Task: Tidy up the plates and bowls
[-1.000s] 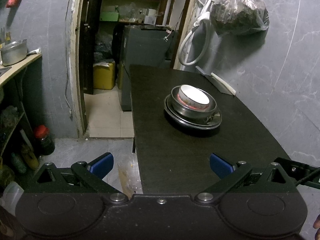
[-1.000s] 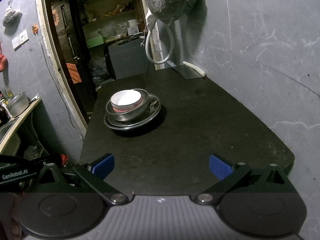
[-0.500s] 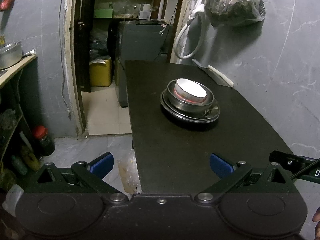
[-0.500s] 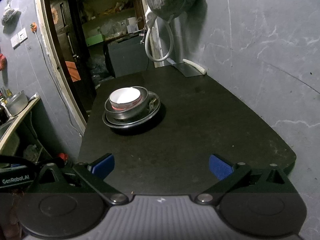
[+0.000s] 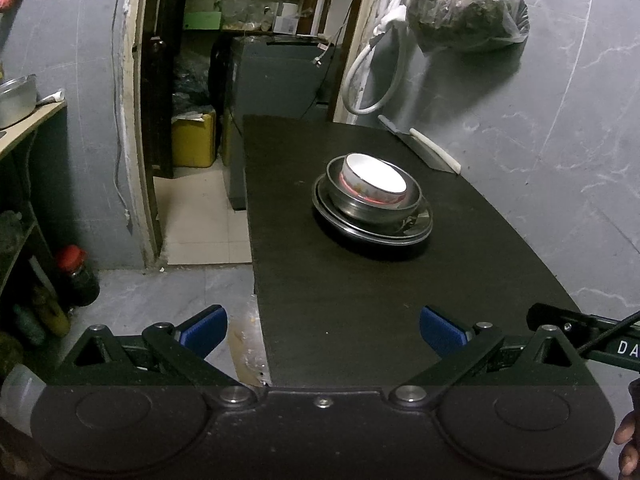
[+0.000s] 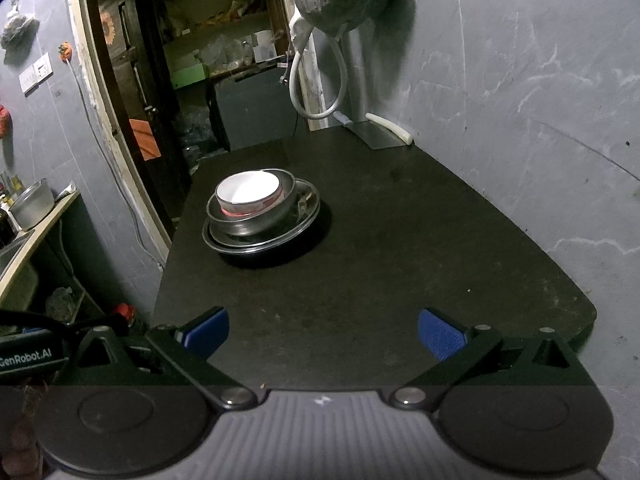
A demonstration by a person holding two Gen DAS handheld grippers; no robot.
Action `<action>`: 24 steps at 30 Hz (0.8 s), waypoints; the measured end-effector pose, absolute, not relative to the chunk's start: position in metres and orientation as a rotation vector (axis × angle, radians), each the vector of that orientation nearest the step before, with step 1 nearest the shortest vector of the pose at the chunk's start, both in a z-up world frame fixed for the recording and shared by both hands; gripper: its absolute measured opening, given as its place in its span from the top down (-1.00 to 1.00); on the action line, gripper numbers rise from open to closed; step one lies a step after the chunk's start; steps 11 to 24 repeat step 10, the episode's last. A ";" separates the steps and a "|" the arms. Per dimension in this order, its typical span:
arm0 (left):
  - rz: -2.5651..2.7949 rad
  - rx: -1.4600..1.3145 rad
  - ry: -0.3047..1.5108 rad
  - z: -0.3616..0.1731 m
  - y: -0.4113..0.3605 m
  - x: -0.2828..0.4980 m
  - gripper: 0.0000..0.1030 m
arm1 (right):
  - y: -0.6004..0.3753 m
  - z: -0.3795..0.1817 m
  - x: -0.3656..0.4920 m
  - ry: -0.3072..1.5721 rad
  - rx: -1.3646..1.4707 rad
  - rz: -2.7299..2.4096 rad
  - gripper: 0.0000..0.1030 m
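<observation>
A white bowl with a red band low on its side sat nested in a steel bowl, and that in turn rested on a stack of metal plates placed toward the far half of the black table, nearer its left edge in the right wrist view. The stack lay just as it had a second before, nothing in it shifted. The left gripper hung over the near left corner of the table, its blue-padded fingers spread wide with nothing between them, well apart from the dishes; compared with a second earlier the view had swung slightly, so the stack sat a little higher and more to the right of centre. The right gripper stood over the near edge, jaws likewise wide and empty, and the stack looked marginally farther off than before. At the far right of the table a cleaver with a pale handle lay against the grey wall, under a white hose and a hanging plastic bag. Beyond the table's left edge an open doorway showed a yellow jerrycan.
</observation>
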State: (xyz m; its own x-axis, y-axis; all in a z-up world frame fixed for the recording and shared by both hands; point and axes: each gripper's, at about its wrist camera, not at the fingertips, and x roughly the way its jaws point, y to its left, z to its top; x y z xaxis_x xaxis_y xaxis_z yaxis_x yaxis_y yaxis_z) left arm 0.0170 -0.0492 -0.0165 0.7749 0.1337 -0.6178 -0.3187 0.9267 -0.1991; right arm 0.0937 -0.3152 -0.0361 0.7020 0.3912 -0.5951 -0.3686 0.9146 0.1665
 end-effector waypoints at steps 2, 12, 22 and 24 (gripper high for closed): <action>0.247 -0.308 0.640 -0.018 -0.049 0.019 -0.98 | -0.315 -0.037 0.095 0.673 0.035 0.424 -1.00; 0.254 -0.301 0.664 -0.023 -0.051 0.030 -0.98 | -0.314 -0.042 0.104 0.689 0.037 0.428 -1.00; 0.254 -0.301 0.664 -0.023 -0.051 0.030 -0.98 | -0.314 -0.042 0.104 0.689 0.037 0.428 -1.00; 0.254 -0.301 0.664 -0.023 -0.051 0.030 -0.98 | -0.314 -0.042 0.104 0.689 0.037 0.428 -1.00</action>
